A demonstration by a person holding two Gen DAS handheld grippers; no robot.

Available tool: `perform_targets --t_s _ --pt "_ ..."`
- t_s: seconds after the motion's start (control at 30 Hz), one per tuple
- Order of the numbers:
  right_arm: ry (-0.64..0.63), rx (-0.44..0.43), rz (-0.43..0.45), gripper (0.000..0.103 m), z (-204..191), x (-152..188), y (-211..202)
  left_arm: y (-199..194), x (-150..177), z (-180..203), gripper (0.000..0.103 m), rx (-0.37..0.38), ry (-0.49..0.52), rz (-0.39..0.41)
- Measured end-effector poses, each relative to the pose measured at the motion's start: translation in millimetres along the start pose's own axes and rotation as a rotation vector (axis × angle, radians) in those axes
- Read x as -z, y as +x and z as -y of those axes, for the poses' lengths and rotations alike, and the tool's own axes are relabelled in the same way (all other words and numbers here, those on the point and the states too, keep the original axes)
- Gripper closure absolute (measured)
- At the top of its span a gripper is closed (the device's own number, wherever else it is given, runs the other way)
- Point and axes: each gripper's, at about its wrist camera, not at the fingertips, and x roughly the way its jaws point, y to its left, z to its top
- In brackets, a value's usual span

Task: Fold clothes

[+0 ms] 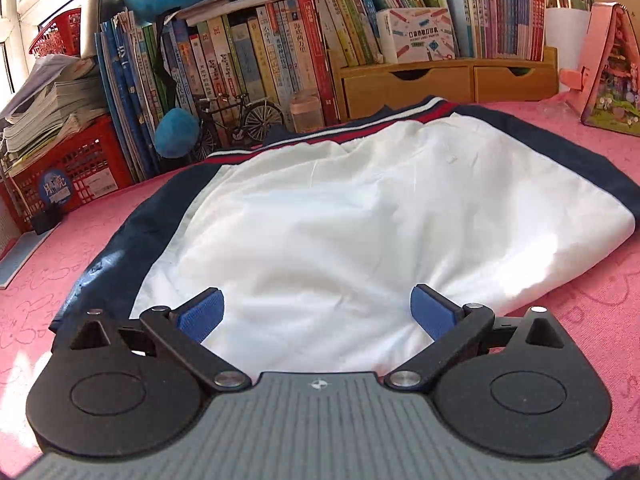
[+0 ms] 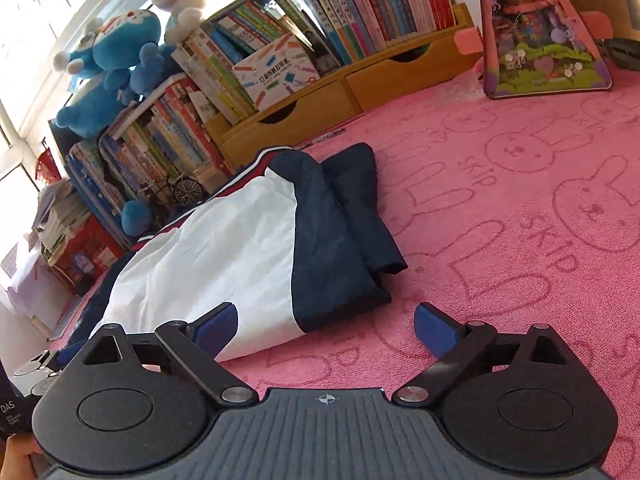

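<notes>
My left hand-held gripper (image 1: 316,314) hovers with its blue-padded jaws spread wide and empty over the near edge of the white and navy jacket with red-and-white striped trim (image 1: 340,208). My right hand-held gripper (image 2: 326,326) also stands wide and empty, its left pad over the jacket's near corner and its right pad above bare cloth. The jacket lies partly folded on the bench's pink rabbit-patterned cloth (image 2: 520,208), in front of a row of upright books (image 1: 248,60).

Jacket (image 1: 320,220) near hem hidden behind gripper body, book (image 1: 248,60) spine titles too small to read
</notes>
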Motion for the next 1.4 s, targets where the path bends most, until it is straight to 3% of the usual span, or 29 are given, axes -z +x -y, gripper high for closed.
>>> perform_targets --t_s 0.07,0.2,0.5,0.57,0.63,0.9,0.97,1.03,1.13,1.2,1.23,1.27,1.4 --pt "0.007 -0.007 0.007 0.0 -2 -2 6 1 2 -5 0.0 0.021 -0.053 -0.017" --pt "0.021 -0.014 0.028 0.0 -7 -8 23 6 6 -19 0.0 0.092 -0.141 -0.048" --pt "0.11 -0.031 0.073 0.0 -12 -38 73 6 8 -20 0.0 0.101 -0.154 -0.05" --pt "0.194 -0.065 0.046 0.0 -11 -36 68 6 8 -20 0.0 0.102 -0.155 -0.049" --pt "0.275 -0.163 0.034 0.001 -5 -25 61 6 8 -20 0.0 0.103 -0.156 -0.049" --pt "0.364 -0.223 0.032 0.004 -5 1 29 7 9 -21 0.0 0.106 -0.161 -0.05" --pt "0.316 -0.138 0.051 0.011 -11 2 28 7 9 -21 0.0 0.106 -0.162 -0.049" --pt "0.279 -0.053 0.079 0.032 -16 1 34 7 9 -22 0.0 0.106 -0.162 -0.049" --pt "0.264 0.034 0.13 0.054 -18 0 45 7 9 -21 0.0 0.106 -0.163 -0.049" --pt "0.349 0.007 0.167 0.061 -4 -2 53 7 10 -21 0.0 0.106 -0.163 -0.049" --pt "0.398 0.0 0.175 0.074 4 -5 56 7 10 -21 0.0 0.106 -0.164 -0.049" --pt "0.434 0.011 0.167 0.08 10 -8 60 7 10 -21 0.0 0.106 -0.164 -0.049" --pt "0.419 0.008 0.133 0.081 11 -10 60 7 10 -21 0.0 0.106 -0.165 -0.049"
